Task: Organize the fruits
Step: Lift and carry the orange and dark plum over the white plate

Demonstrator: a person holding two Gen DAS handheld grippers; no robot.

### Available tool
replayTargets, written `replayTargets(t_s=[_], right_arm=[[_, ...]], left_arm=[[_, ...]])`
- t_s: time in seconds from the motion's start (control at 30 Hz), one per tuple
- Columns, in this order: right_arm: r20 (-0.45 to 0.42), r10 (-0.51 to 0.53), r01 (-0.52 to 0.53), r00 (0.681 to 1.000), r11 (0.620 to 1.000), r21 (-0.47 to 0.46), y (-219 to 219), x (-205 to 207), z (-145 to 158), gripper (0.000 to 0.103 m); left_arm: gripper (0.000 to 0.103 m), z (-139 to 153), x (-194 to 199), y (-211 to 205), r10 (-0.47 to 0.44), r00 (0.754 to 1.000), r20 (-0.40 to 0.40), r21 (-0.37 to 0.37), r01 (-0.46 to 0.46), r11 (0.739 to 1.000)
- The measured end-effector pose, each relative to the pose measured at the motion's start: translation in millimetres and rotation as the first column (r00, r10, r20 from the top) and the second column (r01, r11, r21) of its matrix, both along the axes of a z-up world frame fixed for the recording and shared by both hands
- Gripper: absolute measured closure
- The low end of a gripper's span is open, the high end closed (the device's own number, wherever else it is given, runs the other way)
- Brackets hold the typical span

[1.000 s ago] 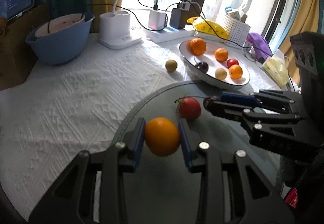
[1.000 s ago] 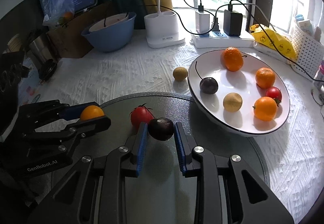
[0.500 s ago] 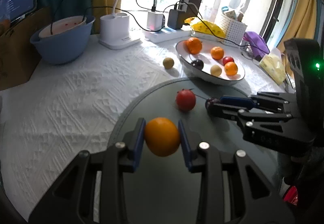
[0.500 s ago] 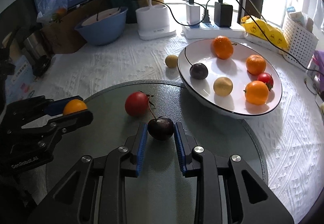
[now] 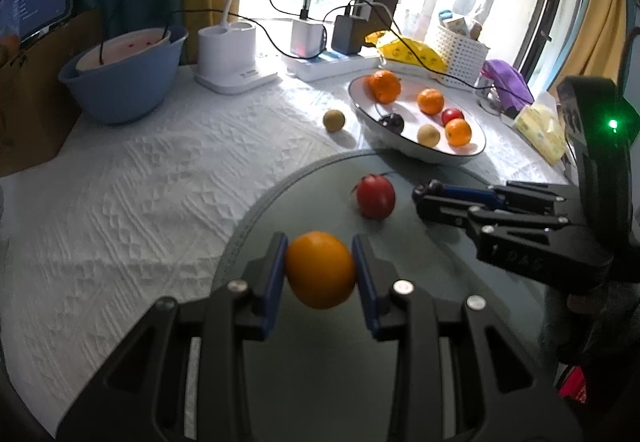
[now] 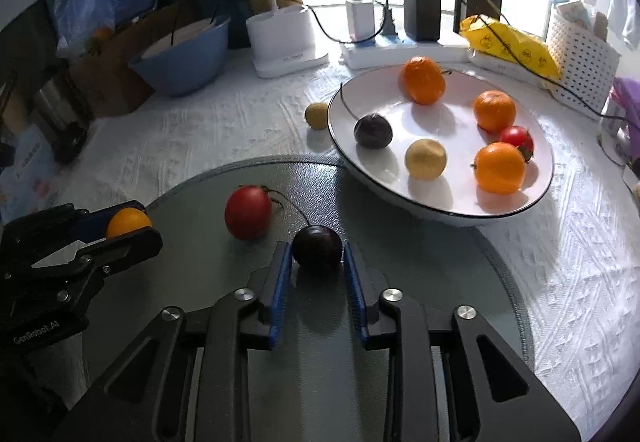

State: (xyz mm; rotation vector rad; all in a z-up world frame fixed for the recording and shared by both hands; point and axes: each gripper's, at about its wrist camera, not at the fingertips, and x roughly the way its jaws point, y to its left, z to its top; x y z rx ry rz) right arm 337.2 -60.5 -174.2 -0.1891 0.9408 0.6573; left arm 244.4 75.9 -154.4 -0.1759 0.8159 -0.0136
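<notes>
A: What's nearest the cameras?

B: The left gripper (image 5: 320, 270), closed on an orange (image 5: 320, 269) over the round glass mat (image 5: 420, 362), with both blue pads against its sides. The right gripper (image 6: 316, 262) is clamped tight on a dark cherry (image 6: 317, 251) low over the same mat.

A: And just past them?

B: A red tomato (image 6: 248, 212) sits on the mat, between the two grippers and apart from both.

A: Further back?

B: A white plate (image 6: 540, 198) on the tablecloth (image 5: 140, 182), its edge overlapping the mat. It holds three oranges, a dark cherry, a pale round fruit and a small tomato. One yellowish fruit (image 6: 317, 115) lies on the cloth just left of the plate.
</notes>
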Motion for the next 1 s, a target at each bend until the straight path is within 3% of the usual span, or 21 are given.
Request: replayTargets(t_s=[1.0], right_arm=[[0.18, -0.016, 0.008, 0.984, 0.999, 0.045, -35.6, -9.2, 81.6, 0.075]], left_arm=[[0.069, 54.9, 24.0, -34.1, -0.061, 0.991, 0.115, 0.048, 0.056, 0.997]])
